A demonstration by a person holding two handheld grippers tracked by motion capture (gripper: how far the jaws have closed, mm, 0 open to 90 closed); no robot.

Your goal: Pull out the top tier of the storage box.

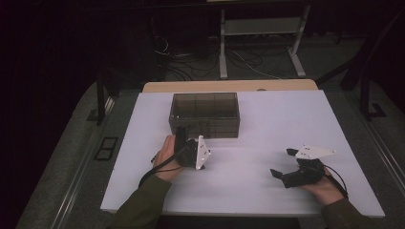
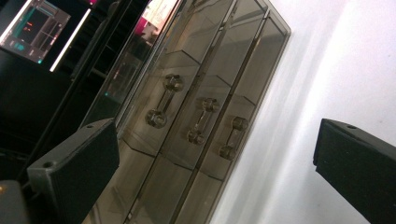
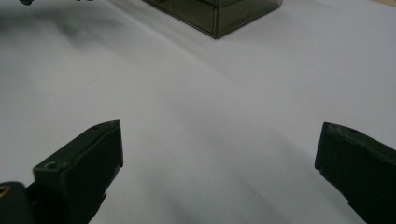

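Observation:
A smoky see-through drawer box (image 1: 204, 113) stands on the white table (image 1: 286, 119), toward its far middle. My left gripper (image 1: 183, 133) is held on its side right at the box's front, jaws open. In the left gripper view the box (image 2: 154, 177) looms close, with three closed drawers, each with a clear bar handle (image 2: 203, 120); the left gripper (image 2: 217, 135) holds nothing. My right gripper (image 1: 283, 162) rests low at the near right, open and empty. In the right gripper view the right gripper (image 3: 219, 135) faces bare table, with the box (image 3: 215, 14) far off.
A wooden strip (image 1: 229, 86) runs along the table's far edge. Behind it on the floor stand white frame legs (image 1: 222, 47) among loose cables (image 1: 191, 59). Bare white tabletop (image 1: 248, 162) lies between my two hands.

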